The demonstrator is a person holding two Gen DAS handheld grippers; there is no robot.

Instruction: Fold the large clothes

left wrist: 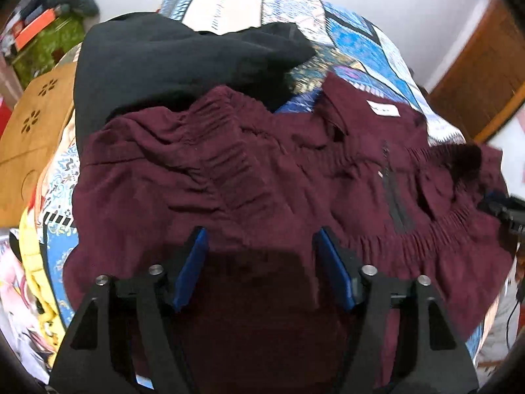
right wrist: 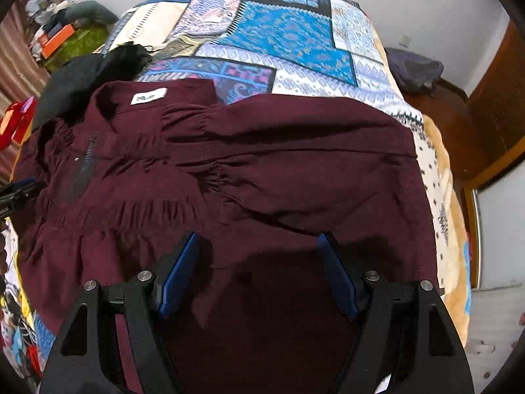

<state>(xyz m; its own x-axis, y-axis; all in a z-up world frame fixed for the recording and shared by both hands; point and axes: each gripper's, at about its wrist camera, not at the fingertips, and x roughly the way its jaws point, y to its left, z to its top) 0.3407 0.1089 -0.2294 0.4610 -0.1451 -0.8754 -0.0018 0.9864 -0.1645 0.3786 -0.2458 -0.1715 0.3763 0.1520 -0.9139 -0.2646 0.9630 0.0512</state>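
Observation:
A large maroon garment point(left wrist: 262, 170) with gathered elastic seams, a dark zip and a white label point(left wrist: 384, 108) lies spread on the bed. It also fills the right wrist view point(right wrist: 279, 170), with its label point(right wrist: 148, 96) at the upper left. My left gripper point(left wrist: 261, 239) is open above the garment's near part, blue pads apart, holding nothing. My right gripper point(right wrist: 259, 243) is open above the garment's near part too, empty. The right gripper shows at the right edge of the left wrist view point(left wrist: 505, 210); the left gripper shows at the left edge of the right wrist view point(right wrist: 19, 193).
A black garment point(left wrist: 170, 62) lies bunched beyond the maroon one; it also shows in the right wrist view point(right wrist: 82, 78). A blue patchwork bedspread point(right wrist: 279, 39) covers the bed. A wooden headboard point(left wrist: 32, 124) stands at the left, a wooden door point(right wrist: 492, 105) at the right.

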